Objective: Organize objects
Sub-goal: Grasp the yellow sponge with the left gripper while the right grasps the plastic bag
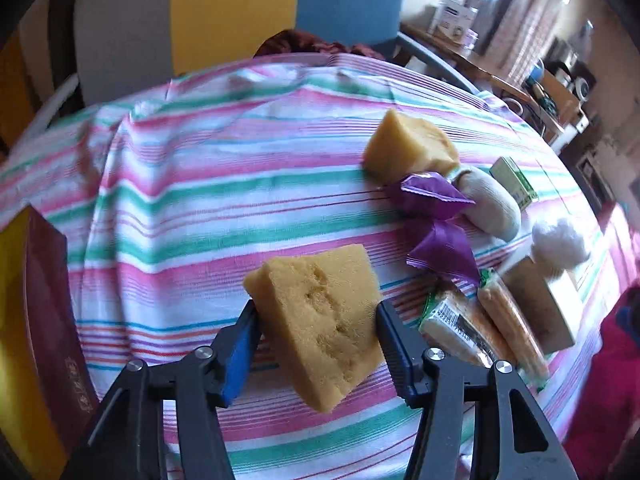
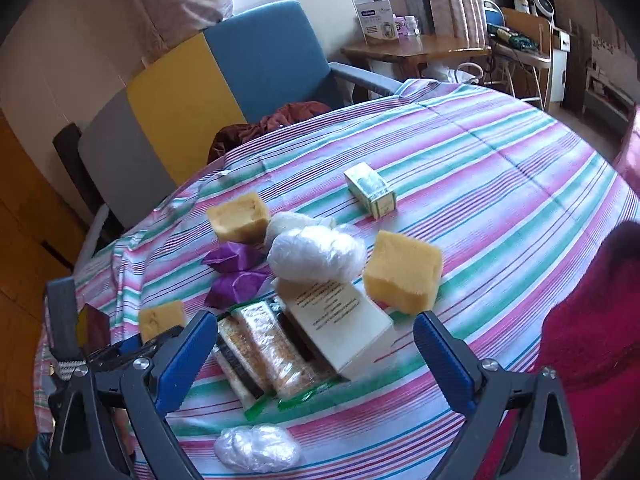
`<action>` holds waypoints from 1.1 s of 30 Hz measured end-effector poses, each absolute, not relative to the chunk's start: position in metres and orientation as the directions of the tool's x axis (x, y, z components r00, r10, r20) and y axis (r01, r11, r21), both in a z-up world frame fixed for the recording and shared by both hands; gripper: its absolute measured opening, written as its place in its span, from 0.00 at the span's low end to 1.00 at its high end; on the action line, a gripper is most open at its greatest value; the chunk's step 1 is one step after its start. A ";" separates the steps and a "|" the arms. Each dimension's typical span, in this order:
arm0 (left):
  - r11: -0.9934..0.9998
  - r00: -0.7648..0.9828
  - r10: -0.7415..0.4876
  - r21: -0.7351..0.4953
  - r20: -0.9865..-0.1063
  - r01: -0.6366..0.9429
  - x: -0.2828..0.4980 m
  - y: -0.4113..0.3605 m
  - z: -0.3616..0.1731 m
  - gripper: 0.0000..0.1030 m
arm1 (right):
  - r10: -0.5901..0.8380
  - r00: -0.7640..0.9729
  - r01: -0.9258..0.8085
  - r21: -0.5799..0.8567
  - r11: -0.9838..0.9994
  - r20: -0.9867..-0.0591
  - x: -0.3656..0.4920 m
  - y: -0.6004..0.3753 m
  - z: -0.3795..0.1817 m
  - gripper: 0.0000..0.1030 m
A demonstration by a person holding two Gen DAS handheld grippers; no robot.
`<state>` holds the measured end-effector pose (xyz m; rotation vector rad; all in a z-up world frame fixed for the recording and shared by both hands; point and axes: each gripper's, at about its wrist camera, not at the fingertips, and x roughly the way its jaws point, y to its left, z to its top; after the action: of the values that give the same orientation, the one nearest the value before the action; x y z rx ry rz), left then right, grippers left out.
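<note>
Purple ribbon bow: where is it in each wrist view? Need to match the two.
Left wrist: purple ribbon bow sits right of centre, just below the far yellow sponge block, left of the white sock roll.
Right wrist: the bow sits left of centre, below the same sponge block, left of the clear plastic bundle.
Shared landmark: the small green carton, beyond the bow in both.

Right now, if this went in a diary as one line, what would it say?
left tool: shut on yellow sponge | right tool: open, empty, over snack packets | striped tablecloth: two more sponges, unsorted
</note>
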<state>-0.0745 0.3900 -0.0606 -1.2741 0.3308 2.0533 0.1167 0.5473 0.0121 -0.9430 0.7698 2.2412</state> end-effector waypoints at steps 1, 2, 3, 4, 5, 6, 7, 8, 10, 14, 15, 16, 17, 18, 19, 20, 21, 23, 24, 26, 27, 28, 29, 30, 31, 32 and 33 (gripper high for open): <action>-0.725 -0.284 0.423 -0.133 -0.861 -0.676 -0.073 0.389 -0.061 0.54 | 0.295 -0.570 -0.699 0.263 -0.665 -0.767 0.113 0.550 0.014 0.98; -0.724 -0.281 0.426 -0.138 -0.860 -0.676 -0.073 0.388 -0.061 0.53 | 0.309 -0.561 -0.702 0.244 -0.669 -0.768 0.109 0.554 0.017 0.98; -0.724 -0.274 0.433 -0.151 -0.858 -0.673 -0.074 0.385 -0.060 0.52 | 0.323 -0.551 -0.702 0.219 -0.678 -0.770 0.104 0.557 0.019 0.98; -0.723 -0.266 0.442 -0.164 -0.857 -0.672 -0.074 0.382 -0.058 0.52 | 0.338 -0.530 -0.704 0.181 -0.687 -0.778 0.095 0.561 0.020 0.98; -0.721 -0.268 0.447 -0.167 -0.853 -0.673 -0.072 0.380 -0.056 0.51 | 0.348 -0.509 -0.706 0.151 -0.692 -0.787 0.089 0.565 0.019 0.98; -0.719 -0.271 0.451 -0.167 -0.850 -0.675 -0.072 0.378 -0.054 0.51 | 0.353 -0.492 -0.706 0.128 -0.696 -0.796 0.082 0.569 0.016 0.98; -0.716 -0.274 0.458 -0.169 -0.846 -0.677 -0.069 0.374 -0.050 0.51 | 0.353 -0.479 -0.704 0.112 -0.701 -0.804 0.075 0.574 0.012 0.98; -0.714 -0.273 0.464 -0.174 -0.843 -0.678 -0.067 0.372 -0.047 0.52 | 0.353 -0.458 -0.707 0.094 -0.701 -0.816 0.068 0.579 0.006 0.98; -0.711 -0.268 0.476 -0.187 -0.837 -0.678 -0.062 0.362 -0.043 0.51 | 0.337 -0.443 -0.706 0.091 -0.702 -0.831 0.059 0.584 -0.004 0.98; -0.701 -0.280 0.491 -0.185 -0.825 -0.688 -0.051 0.347 -0.036 0.52 | 0.307 -0.438 -0.703 0.109 -0.703 -0.845 0.051 0.588 -0.019 0.74; -0.701 -0.281 0.493 -0.184 -0.823 -0.689 -0.049 0.345 -0.035 0.52 | 0.296 -0.440 -0.701 0.118 -0.703 -0.848 0.052 0.589 -0.022 0.62; -0.699 -0.280 0.498 -0.189 -0.820 -0.690 -0.046 0.340 -0.033 0.52 | 0.292 -0.443 -0.704 0.126 -0.699 -0.847 0.053 0.589 -0.025 0.56; -0.697 -0.280 0.505 -0.195 -0.817 -0.690 -0.043 0.335 -0.031 0.52 | 0.296 -0.450 -0.707 0.133 -0.695 -0.843 0.055 0.590 -0.025 0.50; -0.697 -0.281 0.509 -0.198 -0.814 -0.689 -0.041 0.334 -0.030 0.52 | 0.305 -0.459 -0.710 0.138 -0.690 -0.834 0.058 0.592 -0.023 0.43; -0.697 -0.286 0.515 -0.200 -0.808 -0.689 -0.038 0.330 -0.028 0.52 | 0.308 -0.466 -0.711 0.144 -0.689 -0.830 0.059 0.593 -0.022 0.40; -0.698 -0.289 0.518 -0.202 -0.805 -0.687 -0.037 0.328 -0.026 0.52 | 0.304 -0.473 -0.709 0.153 -0.688 -0.827 0.060 0.593 -0.021 0.40; -0.699 -0.292 0.523 -0.206 -0.801 -0.685 -0.036 0.324 -0.024 0.52 | 0.297 -0.477 -0.707 0.160 -0.689 -0.827 0.061 0.594 -0.022 0.39; -0.704 -0.300 0.530 -0.214 -0.793 -0.678 -0.032 0.315 -0.020 0.52 | 0.291 -0.483 -0.704 0.169 -0.690 -0.826 0.061 0.594 -0.021 0.38; -0.707 -0.306 0.533 -0.217 -0.789 -0.673 -0.030 0.310 -0.018 0.52 | 0.296 -0.493 -0.701 0.172 -0.692 -0.818 0.062 0.593 -0.019 0.37; -0.711 -0.317 0.543 -0.225 -0.778 -0.666 -0.028 0.299 -0.011 0.52 | 0.302 -0.509 -0.692 0.174 -0.701 -0.806 0.062 0.591 -0.015 0.37; -0.714 -0.323 0.544 -0.226 -0.774 -0.663 -0.028 0.296 -0.008 0.52 | 0.295 -0.520 -0.684 0.184 -0.706 -0.801 0.062 0.591 -0.014 0.36; -0.717 -0.328 0.549 -0.231 -0.769 -0.658 -0.027 0.290 -0.005 0.52 | 0.292 -0.530 -0.677 0.190 -0.711 -0.796 0.062 0.589 -0.012 0.36; -0.719 -0.334 0.552 -0.234 -0.764 -0.654 -0.027 0.285 -0.002 0.52 | 0.290 -0.539 -0.668 0.192 -0.719 -0.791 0.061 0.587 -0.011 0.36; -0.724 -0.344 0.553 -0.233 -0.759 -0.649 -0.027 0.278 0.002 0.52 | 0.288 -0.549 -0.658 0.193 -0.728 -0.785 0.061 0.585 -0.009 0.36; -0.730 -0.355 0.551 -0.230 -0.755 -0.643 -0.026 0.271 0.004 0.52 | 0.285 -0.557 -0.648 0.195 -0.736 -0.780 0.060 0.583 -0.008 0.36; -0.736 -0.363 0.550 -0.231 -0.752 -0.636 -0.027 0.264 0.007 0.52 | 0.281 -0.566 -0.639 0.197 -0.744 -0.775 0.059 0.581 -0.007 0.36; -0.742 -0.369 0.548 -0.232 -0.751 -0.629 -0.027 0.257 0.008 0.52 | 0.277 -0.572 -0.631 0.198 -0.750 -0.772 0.059 0.579 -0.006 0.36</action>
<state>-0.0269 0.2574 0.0078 -1.1215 0.1211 2.1329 0.0588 0.5794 -0.0058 -1.0230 0.6299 2.3108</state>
